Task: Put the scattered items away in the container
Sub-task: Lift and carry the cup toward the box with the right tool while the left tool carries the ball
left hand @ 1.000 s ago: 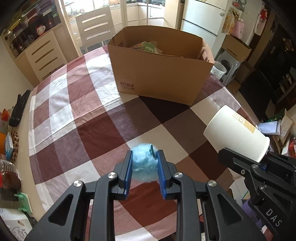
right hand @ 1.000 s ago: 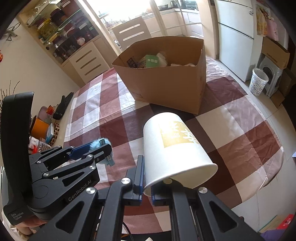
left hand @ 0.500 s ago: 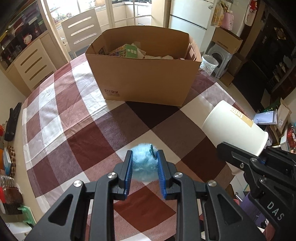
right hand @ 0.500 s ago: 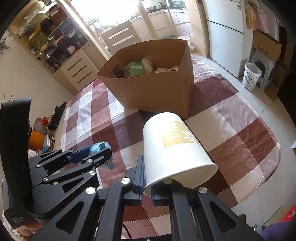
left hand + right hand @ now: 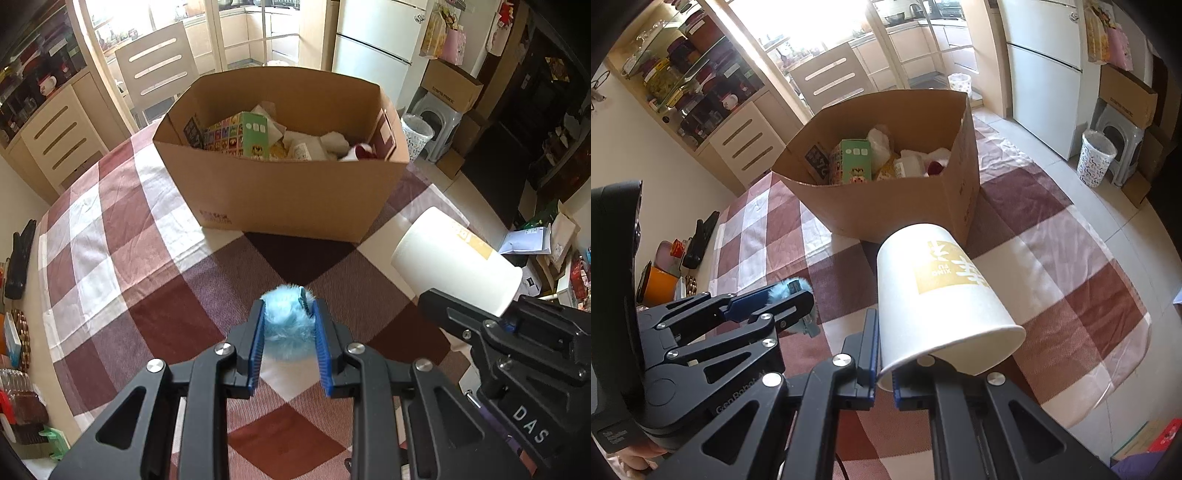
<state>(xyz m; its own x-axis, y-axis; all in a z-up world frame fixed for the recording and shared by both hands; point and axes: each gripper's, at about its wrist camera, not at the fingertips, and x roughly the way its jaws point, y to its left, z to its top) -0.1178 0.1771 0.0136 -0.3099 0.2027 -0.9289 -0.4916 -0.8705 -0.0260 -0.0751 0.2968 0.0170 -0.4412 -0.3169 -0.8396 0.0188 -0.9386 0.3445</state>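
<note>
Pompom (image 5: 290, 325), a blue fluffy ball, sits squeezed between the blue pads of the left gripper (image 5: 288, 332), carried above the checked cloth (image 5: 147, 258) with the box (image 5: 288, 192) ahead of the fingers. Beside it, the right gripper (image 5: 884, 365) is clamped on the rim of a white paper cup (image 5: 938, 295), one pad inside the mouth and one outside, so the cup juts forward and to the right of the fingers, base first, toward the near wall of the box.

Risks, as I judge them: the fluff gives little to press on, so the pompom could slip out short of the box and land on the cloth. The cup is held by a thin edge only; its wall may crease or pivot in the pinch. Its base, leading the way, could catch the near rim of the box if it is not lifted over. The two grippers ride close together, and the box is already fairly full, so a light cup dropped on the heap might roll back out.
</note>
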